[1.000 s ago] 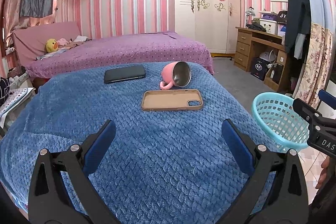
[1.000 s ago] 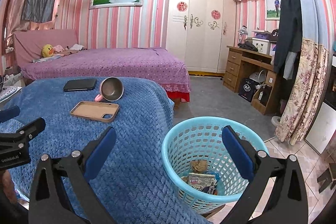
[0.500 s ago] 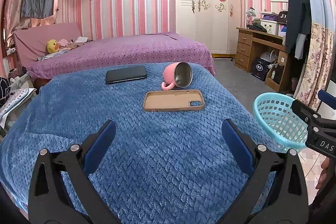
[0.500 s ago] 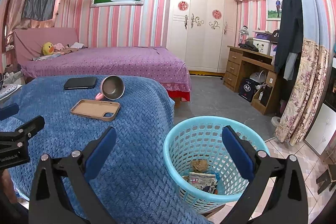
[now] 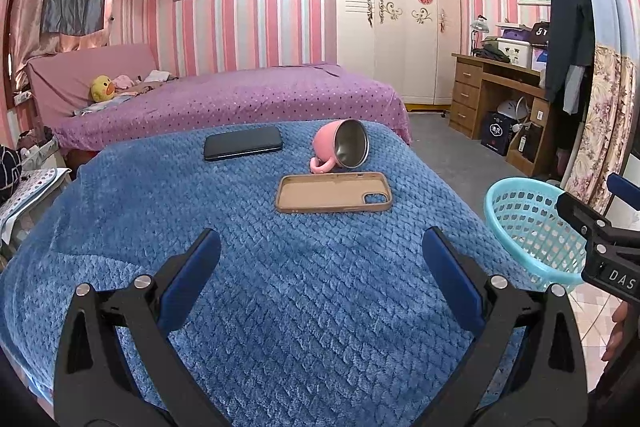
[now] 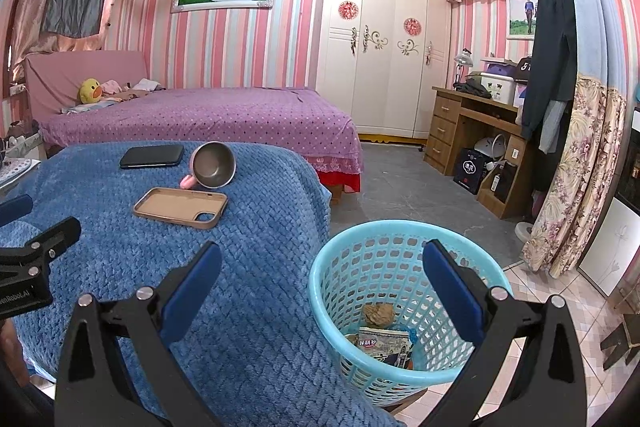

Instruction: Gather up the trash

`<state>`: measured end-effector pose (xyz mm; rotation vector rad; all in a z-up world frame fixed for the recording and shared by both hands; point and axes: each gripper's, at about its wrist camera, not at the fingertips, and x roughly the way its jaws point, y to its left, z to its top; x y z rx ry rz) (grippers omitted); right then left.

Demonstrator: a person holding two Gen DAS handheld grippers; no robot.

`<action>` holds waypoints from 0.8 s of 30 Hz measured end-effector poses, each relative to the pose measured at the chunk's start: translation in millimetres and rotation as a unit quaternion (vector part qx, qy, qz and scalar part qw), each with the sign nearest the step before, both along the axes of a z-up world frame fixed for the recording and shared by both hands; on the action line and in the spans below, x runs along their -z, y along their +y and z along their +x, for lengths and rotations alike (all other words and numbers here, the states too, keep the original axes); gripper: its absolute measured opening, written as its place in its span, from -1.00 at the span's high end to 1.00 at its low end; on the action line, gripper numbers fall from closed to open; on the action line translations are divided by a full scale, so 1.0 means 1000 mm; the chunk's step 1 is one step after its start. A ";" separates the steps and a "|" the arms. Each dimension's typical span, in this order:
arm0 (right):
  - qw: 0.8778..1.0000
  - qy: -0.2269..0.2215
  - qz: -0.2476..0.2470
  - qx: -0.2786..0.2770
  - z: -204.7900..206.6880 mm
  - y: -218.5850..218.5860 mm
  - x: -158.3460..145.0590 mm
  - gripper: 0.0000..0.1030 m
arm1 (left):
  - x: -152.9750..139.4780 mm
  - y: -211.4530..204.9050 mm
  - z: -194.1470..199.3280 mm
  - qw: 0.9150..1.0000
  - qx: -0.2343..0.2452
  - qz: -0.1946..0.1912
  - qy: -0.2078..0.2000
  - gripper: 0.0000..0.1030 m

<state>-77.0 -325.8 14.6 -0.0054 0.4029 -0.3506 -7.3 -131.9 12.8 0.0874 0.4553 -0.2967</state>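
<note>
A light blue mesh basket [image 6: 352, 267] stands on the floor right of the blue blanket; it also shows in the left wrist view [image 5: 520, 227]. Inside lie a crumpled brown wad [image 6: 378, 313] and a printed snack wrapper [image 6: 384, 345]. My right gripper [image 6: 322, 287] is open and empty, above the basket's near left rim. My left gripper [image 5: 322, 279] is open and empty over the blue blanket [image 5: 280, 287], short of the phone case.
On the blanket lie a tan phone case [image 5: 334, 192], a tipped pink mug [image 5: 342, 149] and a black phone [image 5: 243, 143]. A purple bed [image 5: 240, 99] is behind, a wooden desk [image 6: 472, 135] and white wardrobe [image 6: 380, 47] at the right.
Both grippers have drifted slightly back and up; the table objects sit a little lower in view. Both stay open and empty.
</note>
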 end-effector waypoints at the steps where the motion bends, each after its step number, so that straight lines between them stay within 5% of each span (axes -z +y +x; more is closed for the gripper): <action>1: 1.000 0.000 0.000 0.000 0.000 0.000 0.000 -0.91 | 0.000 0.000 0.000 1.000 0.000 0.000 0.000 -0.89; 24: 1.000 0.004 0.000 0.002 0.000 -0.001 0.000 -0.91 | 0.000 0.001 0.000 1.000 0.000 -0.002 0.002 -0.89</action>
